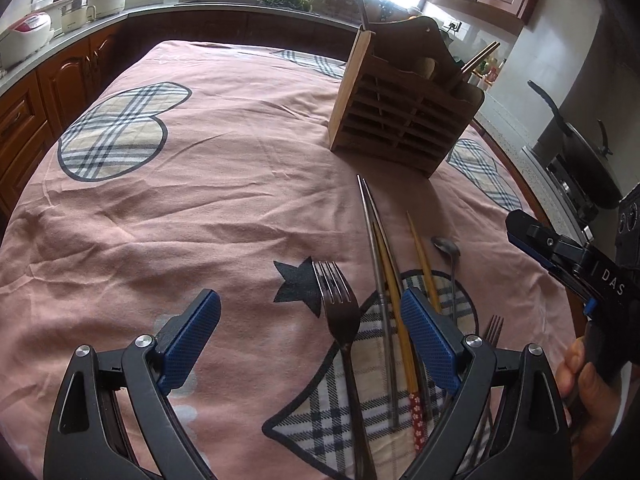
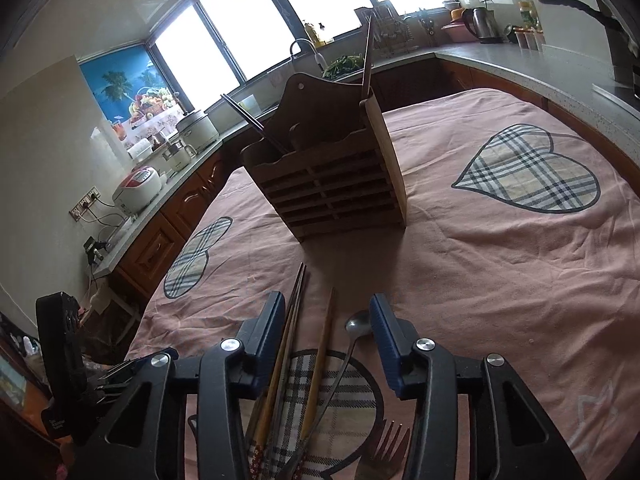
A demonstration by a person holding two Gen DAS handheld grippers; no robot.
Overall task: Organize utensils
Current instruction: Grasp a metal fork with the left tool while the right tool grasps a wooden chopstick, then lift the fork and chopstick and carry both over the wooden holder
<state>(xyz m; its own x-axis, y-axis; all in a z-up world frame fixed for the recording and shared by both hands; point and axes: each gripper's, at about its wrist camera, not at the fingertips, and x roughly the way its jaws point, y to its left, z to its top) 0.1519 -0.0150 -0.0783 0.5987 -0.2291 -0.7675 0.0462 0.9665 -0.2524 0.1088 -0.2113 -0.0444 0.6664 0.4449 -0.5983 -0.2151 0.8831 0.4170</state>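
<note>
Pick-up stage, nothing held. Left gripper [image 1: 310, 334] wide, fork [image 1: 340, 320] between fingers. Right gripper [image 2: 328, 340] wide over chopsticks [image 2: 320, 360] and spoon [image 2: 356, 330]. Holder [image 2: 332, 184] ahead. Next, probably: lower, close, lift.

Right gripper [image 2: 328, 320], jaws apart, above chopsticks [image 2: 320, 356] and spoon [image 2: 357, 327]; wooden utensil holder [image 2: 332, 184] stands beyond on pink tablecloth [image 2: 500, 280].

holder [image 1: 404, 108] behind utensils [image 1: 384, 280], on tablecloth [image 1: 200, 200]
</note>
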